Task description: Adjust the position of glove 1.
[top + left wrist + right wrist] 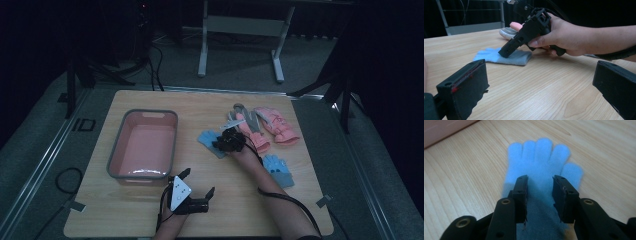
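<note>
Nearest the lens, your right tongs (539, 195) stand with their two black jaws part-closed astride the palm of a blue glove (541, 162), which lies flat on the counter (461, 177) with its fingers pointing away from you; the pads have not yet pinched the cloth, so nothing is held. In the high view this glove (209, 140) lies near the middle of the counter, between the pink basin (145, 145) and the pair of pink gloves (270, 127), with a second blue glove (278, 170) nearer you on the right. Your left tongs (196, 184) hover wide open and empty just below the basin. Judged step: the grasp of the blue glove is under way. The next move calls for pressing down into the fabric and closing fully to gather it before lifting; a shallow bite may slip off the knit.
</note>
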`<state>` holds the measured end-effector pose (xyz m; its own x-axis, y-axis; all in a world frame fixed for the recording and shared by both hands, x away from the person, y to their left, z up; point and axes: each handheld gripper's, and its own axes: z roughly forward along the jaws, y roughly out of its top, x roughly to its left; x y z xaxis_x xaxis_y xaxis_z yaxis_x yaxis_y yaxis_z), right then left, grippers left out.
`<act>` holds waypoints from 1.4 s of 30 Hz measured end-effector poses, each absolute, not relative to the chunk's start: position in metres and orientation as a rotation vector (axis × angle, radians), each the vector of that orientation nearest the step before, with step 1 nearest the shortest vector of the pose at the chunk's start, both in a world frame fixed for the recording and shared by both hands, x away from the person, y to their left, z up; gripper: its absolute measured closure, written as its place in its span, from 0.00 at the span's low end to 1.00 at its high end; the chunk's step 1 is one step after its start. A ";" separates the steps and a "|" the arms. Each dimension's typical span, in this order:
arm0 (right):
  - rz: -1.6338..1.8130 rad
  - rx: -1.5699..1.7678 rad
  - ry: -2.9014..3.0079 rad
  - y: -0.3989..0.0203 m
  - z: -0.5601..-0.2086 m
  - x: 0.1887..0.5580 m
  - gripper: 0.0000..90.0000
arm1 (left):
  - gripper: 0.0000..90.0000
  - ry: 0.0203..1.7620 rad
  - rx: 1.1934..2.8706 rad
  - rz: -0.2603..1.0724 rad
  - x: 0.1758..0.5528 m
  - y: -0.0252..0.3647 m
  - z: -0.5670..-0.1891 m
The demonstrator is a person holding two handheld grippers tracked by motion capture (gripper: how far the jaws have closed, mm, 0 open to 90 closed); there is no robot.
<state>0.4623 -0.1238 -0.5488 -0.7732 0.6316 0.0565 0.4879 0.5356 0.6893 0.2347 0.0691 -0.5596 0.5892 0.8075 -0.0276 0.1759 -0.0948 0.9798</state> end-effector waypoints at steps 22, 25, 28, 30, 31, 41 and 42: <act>1.180 1.284 2.191 -0.155 -0.485 0.375 0.97 | 0.00 0.843 1.597 0.663 0.234 0.069 -0.560; 1.173 1.327 2.116 -0.164 -0.476 0.355 0.97 | 0.00 0.843 1.599 0.663 0.234 0.069 -0.560; 1.180 1.392 2.069 -0.175 -0.473 0.338 0.97 | 0.00 0.844 1.598 0.665 0.234 0.069 -0.560; 1.176 1.426 2.050 -0.179 -0.474 0.327 0.97 | 0.00 0.845 1.597 0.665 0.234 0.069 -0.560; 1.176 1.426 2.050 -0.179 -0.474 0.327 0.97 | 0.00 0.845 1.597 0.665 0.234 0.069 -0.560; 1.108 1.509 2.003 -0.194 -0.495 0.283 0.97 | 0.00 0.846 1.599 0.665 0.234 0.068 -0.560; 1.094 1.511 1.992 -0.195 -0.498 0.281 0.97 | 0.00 0.846 1.599 0.665 0.234 0.068 -0.560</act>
<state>0.2810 -0.1953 -0.4980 -0.3288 0.9350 0.1327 0.6138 0.1048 0.7825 0.2338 0.0684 -0.5598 0.5794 0.8147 -0.0250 0.1680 -0.0894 0.9817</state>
